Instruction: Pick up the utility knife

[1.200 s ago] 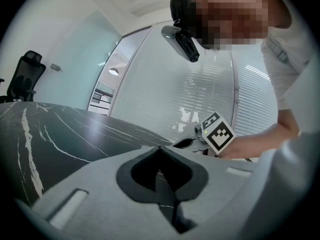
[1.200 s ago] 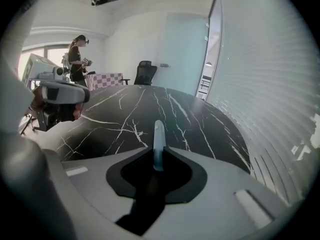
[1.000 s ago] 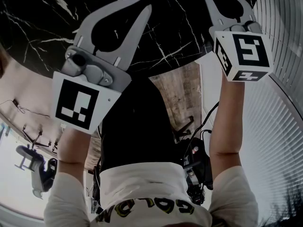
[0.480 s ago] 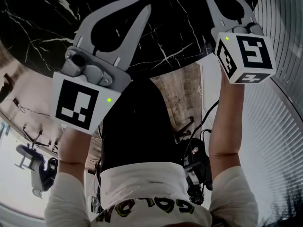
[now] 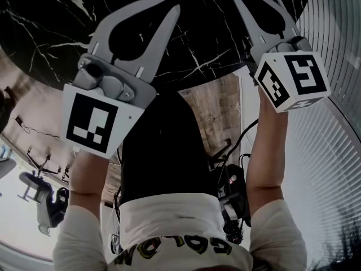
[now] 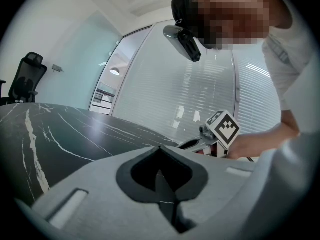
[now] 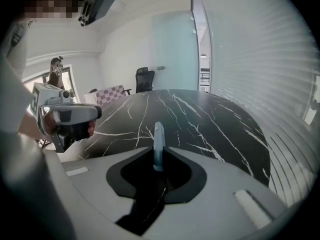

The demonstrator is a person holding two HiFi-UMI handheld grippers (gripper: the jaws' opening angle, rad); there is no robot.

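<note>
- Right gripper (image 7: 159, 155): rolled over a bit and slid to the right since a second ago, so its marker cube (image 5: 291, 81) sits more tipped now.
- Left gripper (image 5: 169, 5): same spot as before, no turn.
- Right jaws: pressed on the utility knife (image 7: 158, 139), same hold as before.
- Knife: thin and blue-grey, poking out past the jaw tips, up over the black table (image 7: 210, 119).
- Left jaws: closed tip to tip, empty.
- Round table edge close on the right, just beside the wall of blinds (image 7: 260, 59), so little room on that side.
- Lots of bare black top with white cracks to the left and far ahead.
- Near edge of the table right by the person's body, with wood floor (image 5: 211, 112) below.
- Left gripper well apart from the right one, off to its left.
- Far behind the table: an office chair (image 7: 144, 79), a pink checked board (image 7: 112, 94) and another person (image 7: 56, 69) at the far left.
- Down by the feet: dark gear with cables (image 5: 231, 193).
</note>
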